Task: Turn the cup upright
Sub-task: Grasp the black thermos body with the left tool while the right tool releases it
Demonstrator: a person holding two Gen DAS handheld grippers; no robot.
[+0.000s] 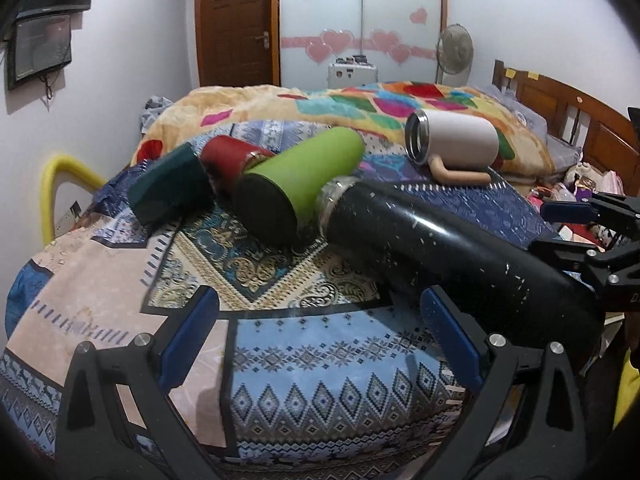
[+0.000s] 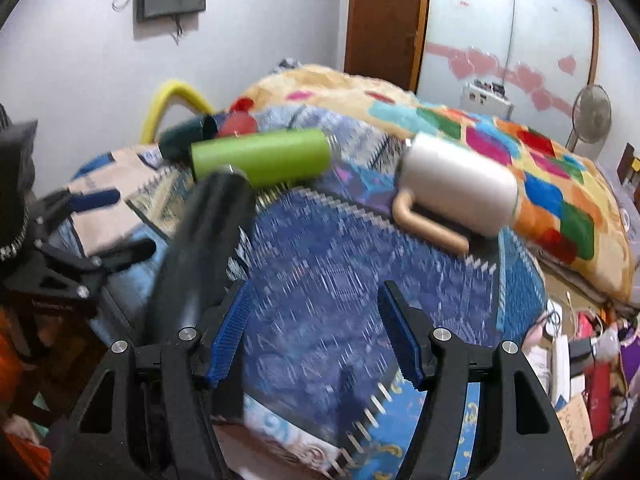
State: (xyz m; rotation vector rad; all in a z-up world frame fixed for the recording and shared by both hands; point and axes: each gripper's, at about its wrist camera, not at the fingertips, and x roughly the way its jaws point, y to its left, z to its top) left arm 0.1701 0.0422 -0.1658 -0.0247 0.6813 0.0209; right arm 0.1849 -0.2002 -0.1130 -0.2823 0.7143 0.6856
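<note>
Several cups lie on their sides on the patterned bedspread (image 1: 280,344). A long black flask (image 1: 440,248) lies nearest, just right of my open left gripper (image 1: 320,336); it also shows in the right wrist view (image 2: 200,240). Behind it lie a lime green tumbler (image 1: 300,176), a red cup (image 1: 228,158) and a dark green cup (image 1: 172,188). A white mug with a tan handle (image 1: 456,140) lies at the back right. My right gripper (image 2: 316,332) is open and empty, the black flask at its left finger and the white mug (image 2: 460,188) ahead.
A colourful folded blanket (image 1: 360,108) lies behind the cups. A wooden headboard (image 1: 568,120) stands at the right. Clutter lies on the floor beside the bed (image 2: 580,360). A yellow hoop (image 1: 52,192) stands at the bed's left edge. A fan (image 1: 456,52) stands by the far wall.
</note>
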